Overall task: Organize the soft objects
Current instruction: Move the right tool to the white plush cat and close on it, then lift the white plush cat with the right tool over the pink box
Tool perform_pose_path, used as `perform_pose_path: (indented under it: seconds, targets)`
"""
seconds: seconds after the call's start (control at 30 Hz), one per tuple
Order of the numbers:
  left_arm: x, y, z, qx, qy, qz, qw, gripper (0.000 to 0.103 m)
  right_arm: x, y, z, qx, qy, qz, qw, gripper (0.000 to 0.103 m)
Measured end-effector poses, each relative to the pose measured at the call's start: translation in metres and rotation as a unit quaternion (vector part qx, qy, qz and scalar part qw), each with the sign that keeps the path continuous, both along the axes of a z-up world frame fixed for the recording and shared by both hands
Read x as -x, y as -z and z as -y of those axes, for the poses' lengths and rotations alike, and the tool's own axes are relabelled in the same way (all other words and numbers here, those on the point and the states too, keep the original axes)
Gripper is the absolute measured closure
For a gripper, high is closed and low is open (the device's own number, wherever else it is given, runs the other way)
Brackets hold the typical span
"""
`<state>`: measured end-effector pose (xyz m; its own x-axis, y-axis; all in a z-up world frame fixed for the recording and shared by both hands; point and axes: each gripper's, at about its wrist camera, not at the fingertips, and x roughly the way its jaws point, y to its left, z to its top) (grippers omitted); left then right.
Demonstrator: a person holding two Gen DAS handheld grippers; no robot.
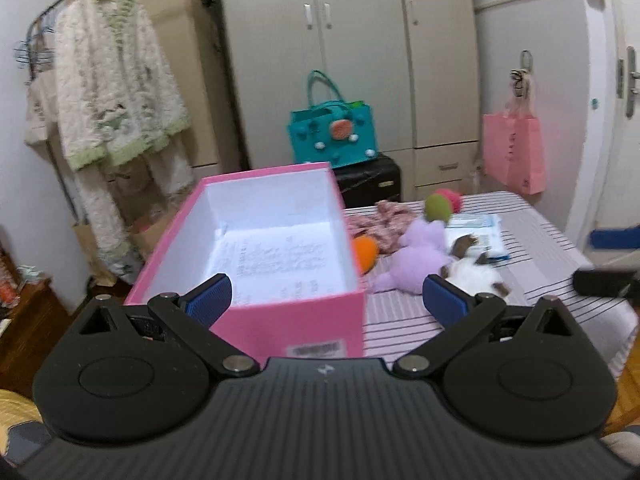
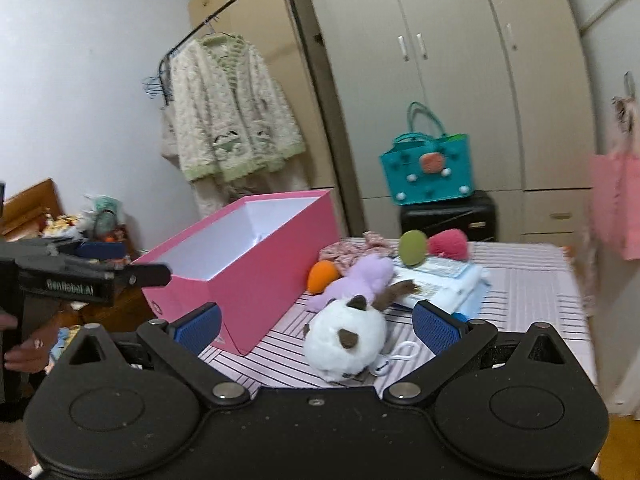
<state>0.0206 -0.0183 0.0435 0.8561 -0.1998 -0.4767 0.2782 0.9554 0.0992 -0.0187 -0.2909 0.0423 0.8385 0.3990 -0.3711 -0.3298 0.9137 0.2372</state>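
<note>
An open pink box (image 1: 308, 320) with a white inside stands on the striped table; it also shows in the right wrist view (image 2: 256, 256). Beside it lie a purple plush (image 1: 416, 256) (image 2: 360, 280), a white and brown plush (image 1: 480, 276) (image 2: 344, 336), an orange ball (image 1: 364, 254) (image 2: 322, 276), a green ball (image 1: 438, 206) (image 2: 412, 248), a pink ball (image 2: 448, 244) and a floral cloth (image 1: 380, 220). My left gripper (image 1: 326, 300) is open and empty over the box's near end. My right gripper (image 2: 316, 326) is open and empty, just in front of the white plush.
A folded blue and white packet (image 2: 440, 280) lies behind the plush toys. Behind the table (image 2: 520, 292) stand a black suitcase (image 2: 448, 216) with a teal bag (image 2: 428, 168), grey wardrobes, and a clothes rack (image 2: 236, 104). A pink bag (image 1: 514, 152) hangs at right.
</note>
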Motion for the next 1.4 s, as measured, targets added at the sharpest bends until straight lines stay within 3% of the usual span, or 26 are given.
perform_pose_path:
  seconds: [0.27,0.57,0.87,1.07,1.13,1.23,1.4]
  targets:
    - [-0.034,0.01,0.038,0.048,0.105,-0.069,0.9909,0.0,-0.03,0.046,-0.013,0.066,0.001,-0.025,0.997,0.0]
    - [-0.062,0.037,0.089,0.044,0.166,-0.114,0.9786,0.003,-0.049,0.073,-0.025,0.091,-0.016,-0.026,0.995,0.001]
    - [-0.099,0.061,0.109,0.023,0.159,-0.174,0.9717,0.013,-0.064,0.082,-0.026,0.082,-0.011,-0.035,0.996,0.012]
    - [-0.118,0.075,0.11,0.04,0.148,-0.227,0.9617,0.022,-0.071,0.083,-0.033,0.098,-0.013,-0.043,0.994,0.022]
    - [-0.121,0.08,0.108,0.044,0.143,-0.238,0.9597,0.024,-0.072,0.083,-0.033,0.089,-0.021,-0.046,0.995,0.031]
    - [-0.125,0.085,0.105,0.065,0.141,-0.259,0.9535,0.033,-0.073,0.082,-0.034,0.085,-0.025,-0.047,0.995,0.035]
    - [-0.124,0.084,0.103,0.08,0.133,-0.259,0.9533,0.036,-0.075,0.078,-0.032,0.076,-0.027,-0.057,0.995,0.039]
